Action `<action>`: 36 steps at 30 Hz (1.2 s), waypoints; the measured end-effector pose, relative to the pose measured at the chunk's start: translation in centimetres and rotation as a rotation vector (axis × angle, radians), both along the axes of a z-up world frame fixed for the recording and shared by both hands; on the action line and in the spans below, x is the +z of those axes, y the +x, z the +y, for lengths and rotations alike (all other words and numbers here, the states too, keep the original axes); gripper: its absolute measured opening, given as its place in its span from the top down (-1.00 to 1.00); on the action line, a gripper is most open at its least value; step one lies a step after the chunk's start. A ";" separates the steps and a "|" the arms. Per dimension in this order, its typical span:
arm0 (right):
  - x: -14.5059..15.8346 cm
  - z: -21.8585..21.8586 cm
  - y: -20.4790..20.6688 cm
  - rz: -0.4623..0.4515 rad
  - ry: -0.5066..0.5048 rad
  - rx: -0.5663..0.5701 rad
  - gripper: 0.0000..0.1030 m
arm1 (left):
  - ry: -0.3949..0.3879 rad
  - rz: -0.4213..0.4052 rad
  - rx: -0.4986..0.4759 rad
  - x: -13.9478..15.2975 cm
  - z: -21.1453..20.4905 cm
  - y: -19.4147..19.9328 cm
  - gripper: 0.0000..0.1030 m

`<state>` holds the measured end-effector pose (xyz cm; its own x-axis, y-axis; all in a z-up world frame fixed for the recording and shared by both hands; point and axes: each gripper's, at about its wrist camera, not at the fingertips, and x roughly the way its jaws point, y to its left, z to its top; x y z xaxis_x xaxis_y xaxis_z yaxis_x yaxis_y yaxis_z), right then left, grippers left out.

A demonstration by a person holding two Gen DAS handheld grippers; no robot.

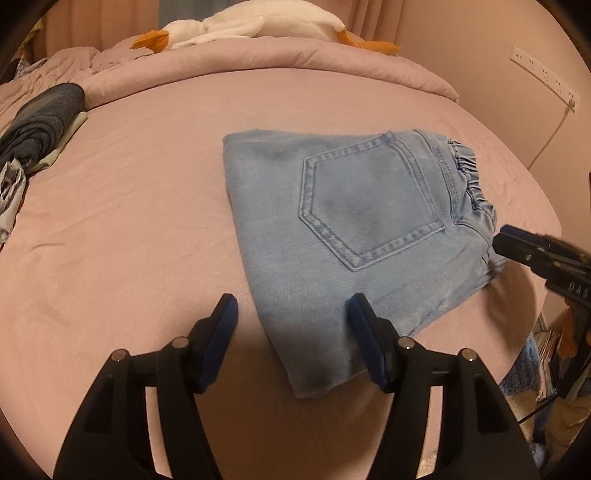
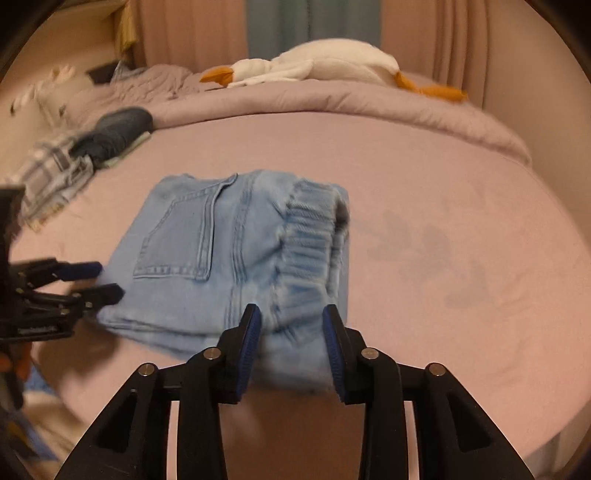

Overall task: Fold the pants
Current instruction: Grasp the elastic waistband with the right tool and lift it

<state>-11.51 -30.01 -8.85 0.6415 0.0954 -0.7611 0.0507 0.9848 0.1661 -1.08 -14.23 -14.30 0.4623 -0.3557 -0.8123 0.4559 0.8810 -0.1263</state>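
Left wrist view: the folded light-blue jeans (image 1: 347, 236) lie on the pink bed sheet (image 1: 129, 221), back pocket (image 1: 369, 203) up. The left gripper (image 1: 291, 306) stands with jaws apart over the near corner, pads clear of the denim. A dark folded garment (image 1: 40, 122) lies far left, a plush goose (image 1: 251, 26) on the duvet.

Right wrist view: the right gripper (image 2: 291, 317) straddles the elastic waistband (image 2: 314, 240), jaws parted, not pinching it.

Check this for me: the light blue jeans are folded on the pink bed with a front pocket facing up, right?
Not quite. The jeans are folded on the pink bed, but the pocket facing up is a stitched back patch pocket, as the left wrist view shows clearly.
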 end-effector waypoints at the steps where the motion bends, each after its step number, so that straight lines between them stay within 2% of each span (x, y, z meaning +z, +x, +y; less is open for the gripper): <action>1: -0.1 -1.0 -0.3 0.005 0.065 -0.020 0.21 | -0.009 0.006 0.006 0.0 0.2 0.0 -0.21; 4: -0.7 -3.4 -0.8 0.006 0.182 -0.066 0.14 | -0.042 0.026 0.029 0.2 0.9 0.2 -0.27; 6: -1.3 -4.9 -0.8 0.017 0.268 -0.085 -0.02 | -0.085 0.051 0.062 0.0 1.8 0.4 -0.38; 9: -2.3 -6.8 -1.0 0.023 0.411 -0.110 -0.25 | -0.226 0.161 0.126 -0.8 4.1 1.3 -0.38; 11: -3.3 -7.9 -0.9 0.034 0.520 -0.128 -0.28 | -0.326 0.212 0.155 -1.1 5.4 1.9 -0.38; 15: -5.5 -9.3 -0.3 0.081 0.730 -0.143 -0.30 | -0.414 0.286 0.170 -1.5 6.1 3.1 -0.40; 18: -6.0 -9.7 0.4 0.096 0.779 -0.138 -0.30 | -0.452 0.325 0.171 -1.7 6.0 4.0 -0.40; 25: -6.3 -9.7 3.1 0.167 0.840 -0.079 -0.30 | -0.484 0.385 0.121 -1.7 4.0 6.5 -0.40; 31: -6.6 -9.1 4.9 0.224 0.863 -0.015 -0.30 | -0.473 0.384 0.095 -1.7 2.7 7.7 -0.41; 33: -6.6 -8.9 5.3 0.230 0.864 -0.007 -0.31 | -0.471 0.383 0.090 -1.8 2.4 7.9 -0.47; 36: -6.4 -8.6 5.6 0.231 0.849 0.016 -0.41 | -0.459 0.374 0.088 -1.8 2.1 8.2 -0.47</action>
<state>-5.95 -38.56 -15.27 0.4736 0.6959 -0.5398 0.1608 0.5343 0.8299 7.08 -12.12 -16.15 0.2179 -0.6823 -0.6979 0.2349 0.7307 -0.6410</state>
